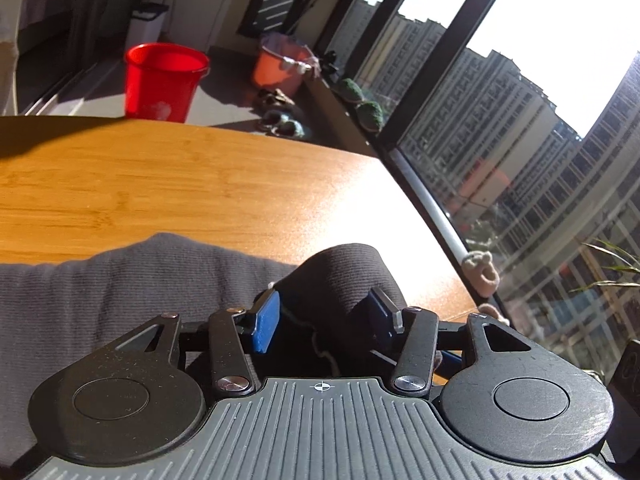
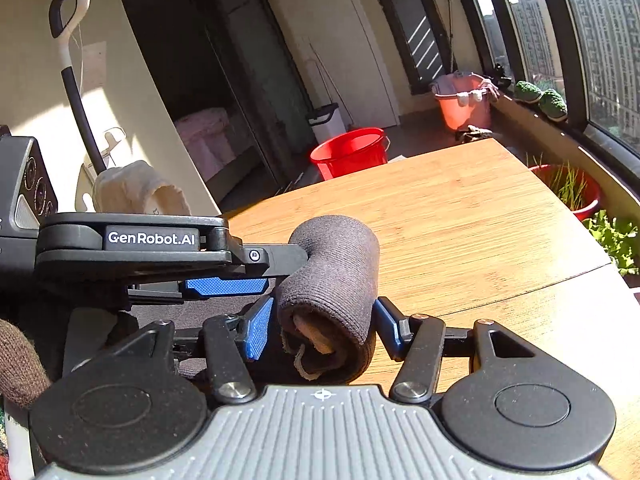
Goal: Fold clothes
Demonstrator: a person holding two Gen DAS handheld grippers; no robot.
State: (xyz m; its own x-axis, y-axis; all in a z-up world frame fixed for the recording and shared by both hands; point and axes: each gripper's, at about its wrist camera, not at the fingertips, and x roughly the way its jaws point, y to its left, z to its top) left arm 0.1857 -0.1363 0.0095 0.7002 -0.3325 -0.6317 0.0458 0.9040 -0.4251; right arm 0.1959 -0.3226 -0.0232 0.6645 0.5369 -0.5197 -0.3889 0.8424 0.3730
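On the wooden table (image 2: 460, 208), near its window-side edge, we record one dark grey ribbed garment (image 1: 120, 292), partly rolled: in the left wrist view its flat body spreads across the near-left part of the tabletop, and a rolled end (image 1: 344, 276) rises between the fingers. In the right wrist view we see that same rolled end (image 2: 336, 272) as a thick tube with a paler inner layer and a loose thread showing at its open mouth. We note the left gripper (image 1: 326, 320) with its blue pads (image 1: 266, 322) spread apart, the roll sitting between them; the left pad lies against the cloth, while we cannot tell whether the right one touches. We note the right gripper (image 2: 322, 328) likewise parted, its pads standing on either side of the roll, neither visibly pressing it. The left gripper (image 2: 236, 272) also appears in the right wrist view, reaching in from the left, its upper finger touching the roll's side. Beyond the table we list a red bucket (image 2: 352, 152) on the floor, an orange bucket (image 2: 464, 104) near the window (image 1: 520, 140), a white bin (image 2: 326, 122) with a black lid, and green plants (image 2: 612, 236) beside the table's right edge.
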